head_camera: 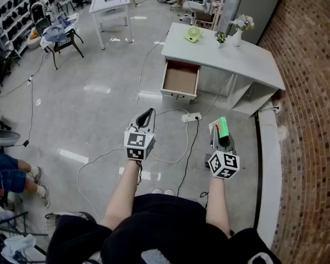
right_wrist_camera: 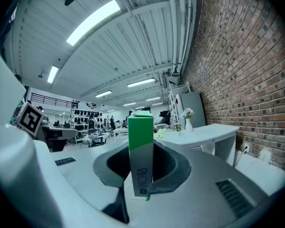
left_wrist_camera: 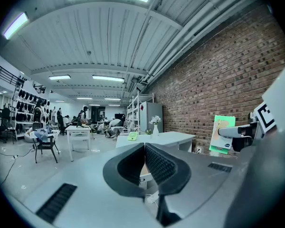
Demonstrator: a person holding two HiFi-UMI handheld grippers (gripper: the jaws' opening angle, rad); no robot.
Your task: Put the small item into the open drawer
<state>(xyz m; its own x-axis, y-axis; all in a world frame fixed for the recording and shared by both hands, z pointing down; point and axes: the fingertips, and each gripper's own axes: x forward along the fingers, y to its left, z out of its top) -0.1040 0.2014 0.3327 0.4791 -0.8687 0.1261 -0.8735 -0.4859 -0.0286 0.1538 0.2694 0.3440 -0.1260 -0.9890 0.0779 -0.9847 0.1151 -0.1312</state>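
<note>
A small green-and-white box (right_wrist_camera: 140,151) stands upright between the jaws of my right gripper (right_wrist_camera: 141,167), which is shut on it. In the head view the same box (head_camera: 223,127) sticks out ahead of that right gripper (head_camera: 222,139). My left gripper (head_camera: 144,118) is held beside it, shut with nothing in it; its pads (left_wrist_camera: 157,167) meet at the tips. The white desk (head_camera: 247,59) stands some way ahead on the floor, with its wooden drawer (head_camera: 180,80) pulled open and bare inside. The box also shows at the right of the left gripper view (left_wrist_camera: 222,133).
On the desk are a green item (head_camera: 193,34), a small plant (head_camera: 220,37) and a vase of flowers (head_camera: 238,27). A power strip (head_camera: 191,116) and cables lie on the floor between me and the drawer. A brick wall (head_camera: 313,92) runs along the right. A seated person's legs (head_camera: 14,172) are at left.
</note>
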